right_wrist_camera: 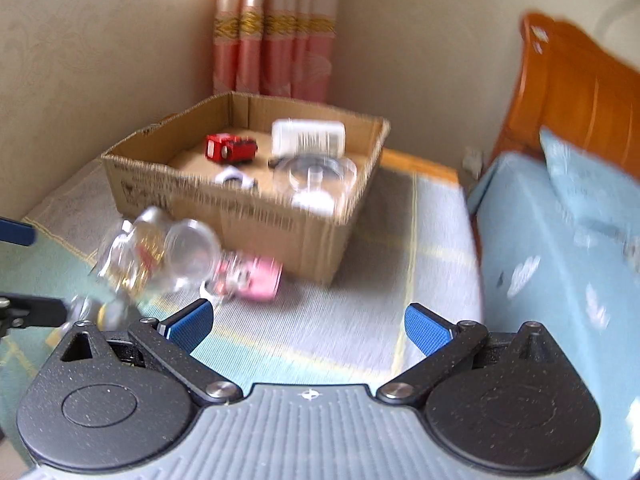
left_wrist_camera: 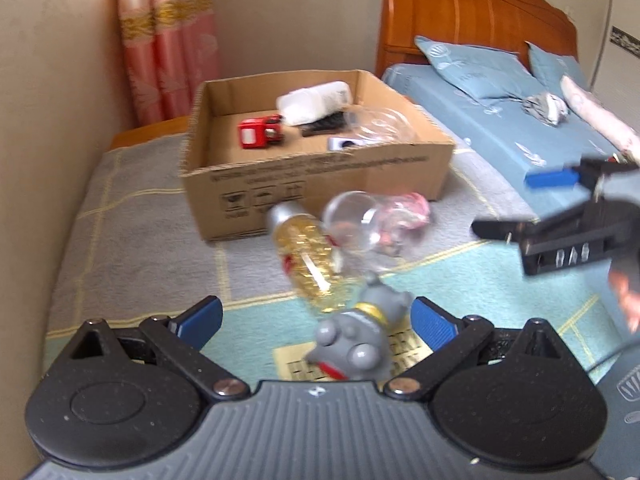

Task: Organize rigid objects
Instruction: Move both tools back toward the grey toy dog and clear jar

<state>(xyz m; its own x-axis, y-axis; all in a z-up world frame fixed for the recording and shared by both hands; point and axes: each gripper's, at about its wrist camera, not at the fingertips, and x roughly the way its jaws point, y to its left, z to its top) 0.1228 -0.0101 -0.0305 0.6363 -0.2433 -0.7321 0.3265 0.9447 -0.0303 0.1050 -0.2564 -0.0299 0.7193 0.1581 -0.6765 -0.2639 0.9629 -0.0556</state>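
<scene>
Dark print runs along the cardboard box (left_wrist_camera: 320,168) front, too blurred to read; the white bottle (left_wrist_camera: 314,102) inside carries a barcode-like label, also unreadable. Also inside are one red toy car (left_wrist_camera: 260,132), a clear dish (right_wrist_camera: 316,174) and some small blurred items. On the rug (left_wrist_camera: 132,220) before the box lie one gold-filled bottle (left_wrist_camera: 308,256), one clear jar (left_wrist_camera: 360,224) and one pink item (right_wrist_camera: 256,276). The left tool (left_wrist_camera: 316,316) is spread wide around a gray toy figure (left_wrist_camera: 356,340), not gripping. The right tool (right_wrist_camera: 308,320) is released and empty.

Both wrist cameras look low across the mat toward the shared cardboard box (left_wrist_camera: 320,176).
</scene>
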